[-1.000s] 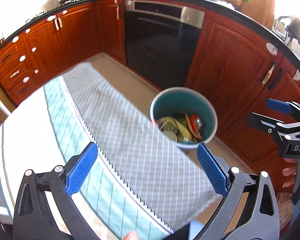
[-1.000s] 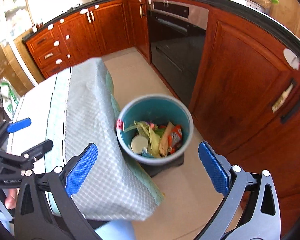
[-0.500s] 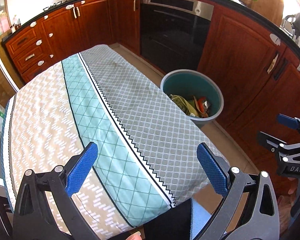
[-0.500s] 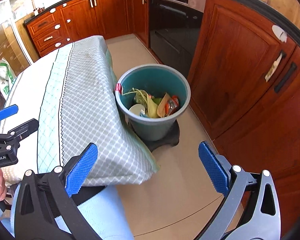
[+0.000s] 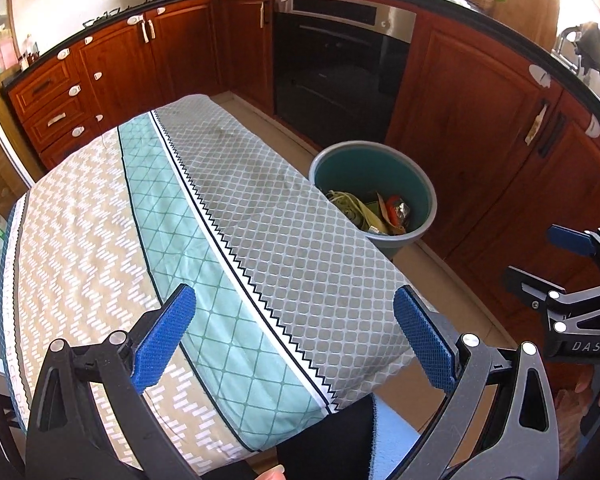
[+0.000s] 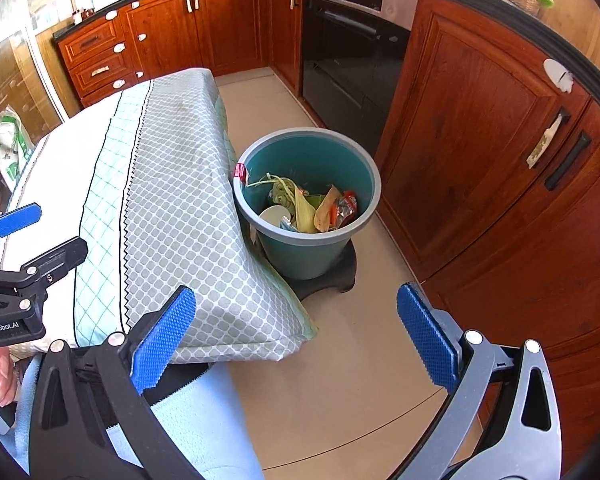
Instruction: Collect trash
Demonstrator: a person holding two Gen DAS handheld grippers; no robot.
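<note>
Tablecloth (image 5: 204, 248) is covering the table at the left, its mint band and zigzag border running lengthwise from near to far, toward the cabinets (image 5: 112, 76). The left gripper (image 5: 296, 344) is hovering above the near end of that cloth with its two blue pads spread wide, gripping nothing. Just beside the table's right edge, one teal bin (image 6: 308, 240) is standing upright on the floor on a dark base (image 6: 336, 276), mouth facing up. Trash (image 6: 312, 208) is lying heaped in its bottom: pale green husks, one white round lid, one red crinkled wrapper; the rest is too tangled to count. A small red tag is sitting on the bin's rim at the table side. One black oven (image 6: 352, 64) is sitting behind the bin in the cabinet run. The right gripper (image 6: 296, 340) is hanging over bare floor near the bin, pads likewise parted and empty, and is also showing at the right edge of the left wrist view.
</note>
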